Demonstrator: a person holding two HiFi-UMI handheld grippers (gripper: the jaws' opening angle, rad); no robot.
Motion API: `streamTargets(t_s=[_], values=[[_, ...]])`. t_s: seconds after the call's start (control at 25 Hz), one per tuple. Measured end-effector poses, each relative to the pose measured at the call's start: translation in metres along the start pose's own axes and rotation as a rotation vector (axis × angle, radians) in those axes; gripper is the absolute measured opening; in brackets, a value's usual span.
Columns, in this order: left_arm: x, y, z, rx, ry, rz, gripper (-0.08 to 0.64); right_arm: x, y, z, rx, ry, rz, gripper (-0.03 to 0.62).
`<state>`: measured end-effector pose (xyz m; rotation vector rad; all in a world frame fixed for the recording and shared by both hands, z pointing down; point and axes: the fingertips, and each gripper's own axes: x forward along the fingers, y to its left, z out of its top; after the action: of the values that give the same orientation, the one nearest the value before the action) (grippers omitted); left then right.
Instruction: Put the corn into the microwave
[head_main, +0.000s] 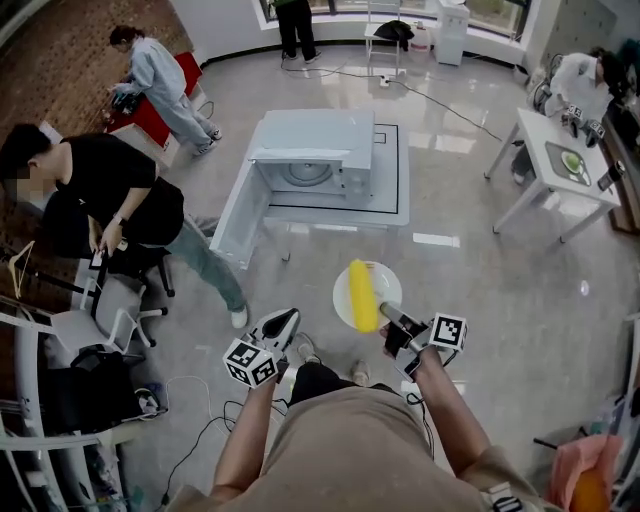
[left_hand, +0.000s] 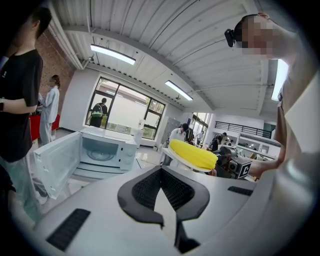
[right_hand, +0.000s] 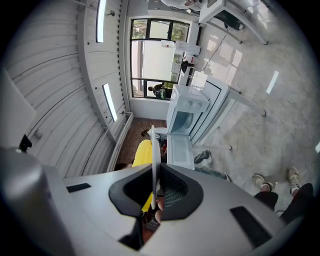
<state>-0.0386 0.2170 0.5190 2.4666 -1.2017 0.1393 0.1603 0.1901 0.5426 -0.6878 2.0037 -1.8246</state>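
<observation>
Plate (head_main: 342, 298) of corn (head_main: 364, 296) rim-clamped in right hand-held gripper (head_main: 390, 314), left hand-held gripper (head_main: 285, 322) closed empty, floor (head_main: 330, 250) before microwave (head_main: 320, 150).

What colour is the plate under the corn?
White plate, clearest in the head view.

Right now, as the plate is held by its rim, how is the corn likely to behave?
The corn lies loose and round on the plate, so it would probably roll if the plate tilts. The right gripper pinches only the rim, so the load may sag away from it. The corn looks stiff, unlikely to bend.
</observation>
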Motion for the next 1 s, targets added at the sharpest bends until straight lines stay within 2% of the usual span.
streamTargets(t_s=[0.2, 0.44, 0.8, 1.0], values=[[0.006, 0.029, 0.010, -0.009, 0.004, -0.003, 0.006, 0.029, 0.000, 0.010, 0.017, -0.011, 0.000, 0.026], [0.028, 0.084, 0.028, -0.005, 0.020, -0.026, 0.006, 0.079, 0.009, 0.035, -0.001, -0.026, -0.004, 0.026], [0.039, 0.129, 0.064, 0.004, -0.021, -0.048, 0.006, 0.111, 0.024, 0.055, -0.002, -0.071, -0.001, 0.026], [0.054, 0.180, 0.082, 0.005, -0.036, -0.062, 0.006, 0.160, 0.017, 0.075, -0.009, -0.085, -0.016, 0.026]])
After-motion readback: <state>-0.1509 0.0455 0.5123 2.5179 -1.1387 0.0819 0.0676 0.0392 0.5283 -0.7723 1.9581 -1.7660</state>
